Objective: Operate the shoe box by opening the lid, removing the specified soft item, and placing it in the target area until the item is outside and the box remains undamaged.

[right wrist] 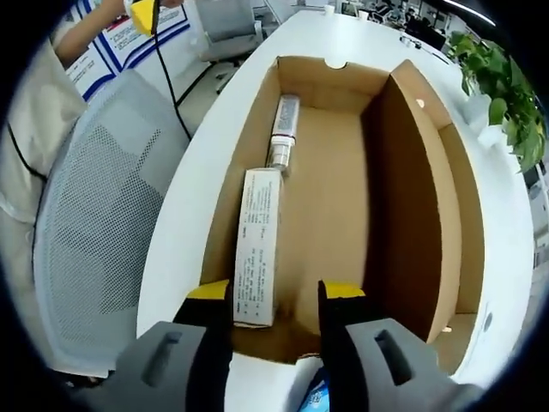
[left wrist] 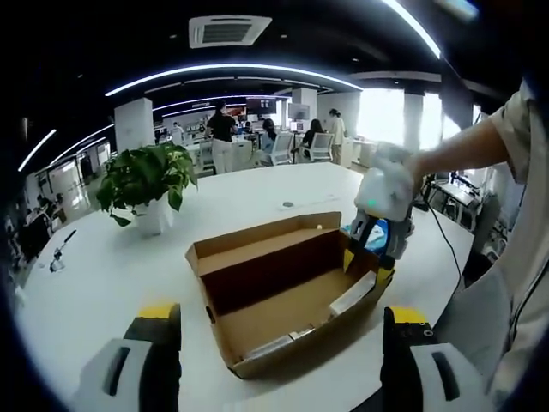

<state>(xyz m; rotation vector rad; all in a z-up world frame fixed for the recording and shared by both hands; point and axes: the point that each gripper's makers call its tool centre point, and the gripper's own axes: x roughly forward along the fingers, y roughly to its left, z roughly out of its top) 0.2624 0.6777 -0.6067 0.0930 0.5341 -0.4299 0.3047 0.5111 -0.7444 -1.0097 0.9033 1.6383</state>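
An open cardboard shoe box [left wrist: 257,365] lies on the white table [left wrist: 103,266], its lid [left wrist: 266,270] standing upright along the far side. Inside rest a long white carton [right wrist: 257,245] and a smaller silver-white tube box [right wrist: 284,129]. My left gripper [left wrist: 279,343] is open, with its jaws wide apart on the near side of the box. My right gripper [right wrist: 274,296] is open over the box's end wall. The carton's near end lies between its jaws, close to the left one. The right gripper [left wrist: 371,257] also hangs at the box's right end, held by a gloved hand.
A potted plant [left wrist: 146,176] in a white pot stands at the back left of the table. A grey mesh office chair [right wrist: 103,215] is beside the table edge. Something blue [right wrist: 313,399] lies under my right gripper, outside the box. People stand far back in the office.
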